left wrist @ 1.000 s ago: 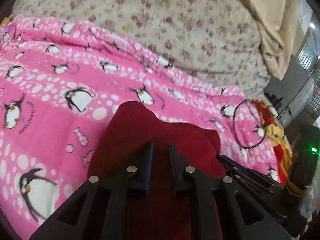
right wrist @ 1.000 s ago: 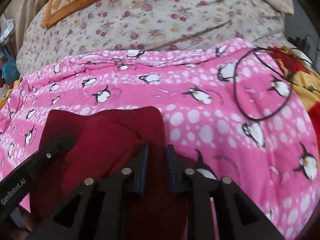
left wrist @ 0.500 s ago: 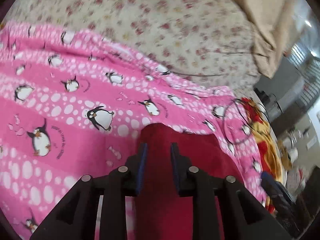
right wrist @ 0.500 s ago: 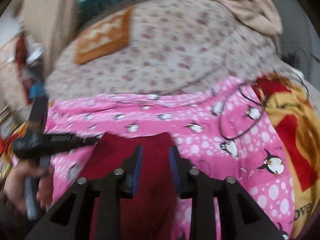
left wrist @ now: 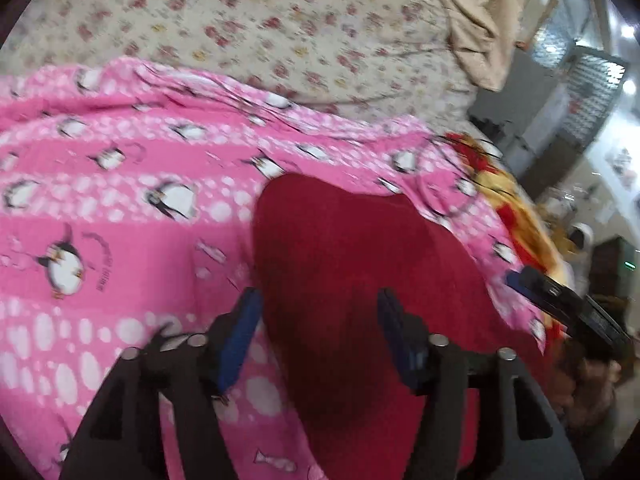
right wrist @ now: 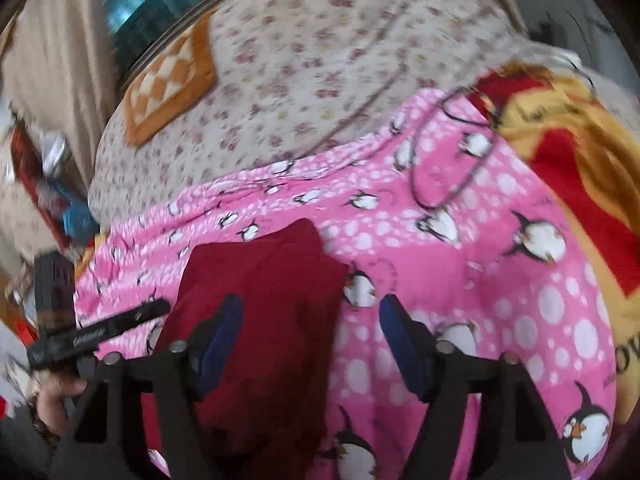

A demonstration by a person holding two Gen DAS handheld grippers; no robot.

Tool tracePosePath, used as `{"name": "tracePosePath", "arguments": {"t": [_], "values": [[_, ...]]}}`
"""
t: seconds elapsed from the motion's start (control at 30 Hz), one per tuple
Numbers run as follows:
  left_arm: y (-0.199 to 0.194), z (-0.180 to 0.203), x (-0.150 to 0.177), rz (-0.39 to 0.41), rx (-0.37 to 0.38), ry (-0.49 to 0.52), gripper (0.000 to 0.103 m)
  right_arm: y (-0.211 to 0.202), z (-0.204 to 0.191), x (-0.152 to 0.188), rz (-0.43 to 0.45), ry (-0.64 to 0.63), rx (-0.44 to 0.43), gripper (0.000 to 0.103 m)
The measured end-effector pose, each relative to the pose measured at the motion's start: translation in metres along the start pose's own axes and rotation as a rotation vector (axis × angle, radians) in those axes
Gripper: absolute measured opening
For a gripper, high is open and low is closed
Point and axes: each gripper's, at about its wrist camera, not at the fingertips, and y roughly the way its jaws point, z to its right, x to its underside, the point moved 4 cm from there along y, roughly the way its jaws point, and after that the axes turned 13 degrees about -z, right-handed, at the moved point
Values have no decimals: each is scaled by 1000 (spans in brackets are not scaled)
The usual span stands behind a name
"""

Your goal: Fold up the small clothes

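Left tongs (left wrist: pixel 318 332) stand apart, blue pads (left wrist: pixel 236 344) clear of cloth; jaws have just been opening, nothing gripped. The dark red fabric garment (left wrist: pixel 352 264) lies flat below and between the two fingers, on the pink penguin-print blanket (left wrist: pixel 120 240) spread over the bed. Right tongs (right wrist: pixel 310 336) are wide open, also just been opening, nothing pinched. In the right wrist view the same dark red garment (right wrist: pixel 272 300) sits under the left-hand finger, with bare pink blanket (right wrist: pixel 500 300) under the other. A thin black cable loop (right wrist: pixel 452 152) lies on the blanket farther back, well apart from the garment. Beyond it are a floral cream bedsheet (right wrist: pixel 312 64) and an orange checked cushion (right wrist: pixel 168 84). Both views are motion-blurred. A hand (right wrist: pixel 56 396) holds the left tool at the right wrist view's lower left edge.
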Motion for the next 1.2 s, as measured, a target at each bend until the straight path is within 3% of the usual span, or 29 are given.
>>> {"name": "tracePosePath", "arguments": {"t": [0.07,0.2,0.3,0.33,0.43,0.5,0.57,0.63,0.73,0.93,1.03,1.2], "values": [[8,-4,5,-31,74,1,54,6,4,2,-25,9,-59,78],[24,-9,16,-27,213,-44,66,38,-3,10,-132,-20,-129,80],[23,-6,19,-14,231,-25,70,69,-4,16,-222,-19,-167,89],[23,-6,19,-13,234,-22,70,74,-5,15,-219,-35,-175,93],[22,-8,20,-8,256,-26,70,82,-9,12,-214,-75,-189,93],[19,-10,23,-20,279,-47,70,82,-12,11,-204,-100,-179,83],[15,-12,29,-29,299,-63,70,75,-12,9,-192,-104,-195,59],[13,-11,34,-38,309,-64,70,65,-9,11,-201,-87,-274,55],[17,-6,33,-56,294,-54,70,68,-2,20,-266,-68,-293,55],[25,-3,23,-63,337,-69,71,74,1,17,-260,-36,-356,60],[25,-5,22,-53,340,-75,70,82,-4,15,-232,-50,-347,61],[23,-7,27,-37,267,-48,51,77,-7,20,-183,-67,-319,61]]}}
